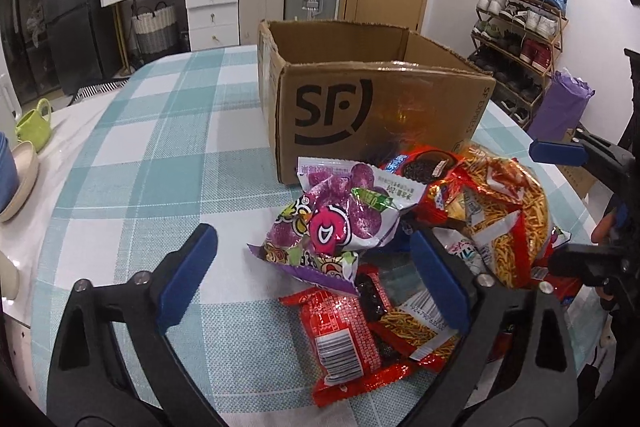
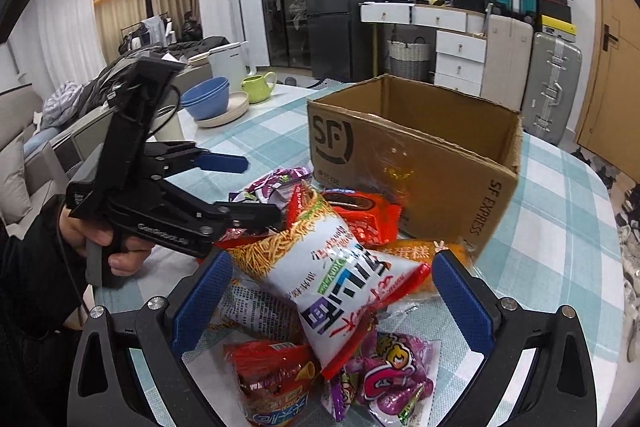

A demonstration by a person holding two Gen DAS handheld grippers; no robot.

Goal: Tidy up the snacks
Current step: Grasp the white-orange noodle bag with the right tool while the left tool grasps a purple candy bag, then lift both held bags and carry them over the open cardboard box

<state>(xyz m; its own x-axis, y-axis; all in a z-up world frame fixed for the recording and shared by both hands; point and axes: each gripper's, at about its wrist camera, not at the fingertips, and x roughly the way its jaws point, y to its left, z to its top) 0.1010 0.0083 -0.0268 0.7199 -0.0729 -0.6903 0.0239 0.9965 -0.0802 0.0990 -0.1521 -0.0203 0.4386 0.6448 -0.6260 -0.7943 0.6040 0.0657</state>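
Note:
A pile of snack bags lies on the checked tablecloth in front of an open SF cardboard box (image 1: 376,115) (image 2: 416,163). In the left wrist view a purple snack bag (image 1: 332,223) tops the pile, with a red bag (image 1: 344,339) nearer and a noodle-snack bag (image 1: 504,219) to the right. My left gripper (image 1: 316,279) is open, its jaws either side of the purple and red bags. My right gripper (image 2: 336,303) is open around the white-and-red noodle-snack bag (image 2: 332,283). The left gripper also shows in the right wrist view (image 2: 256,187).
Blue bowls (image 2: 206,101), a beige plate and a green cup (image 2: 258,87) stand at the table's far left side. A shoe rack (image 1: 520,39), suitcases and white drawers stand behind the table.

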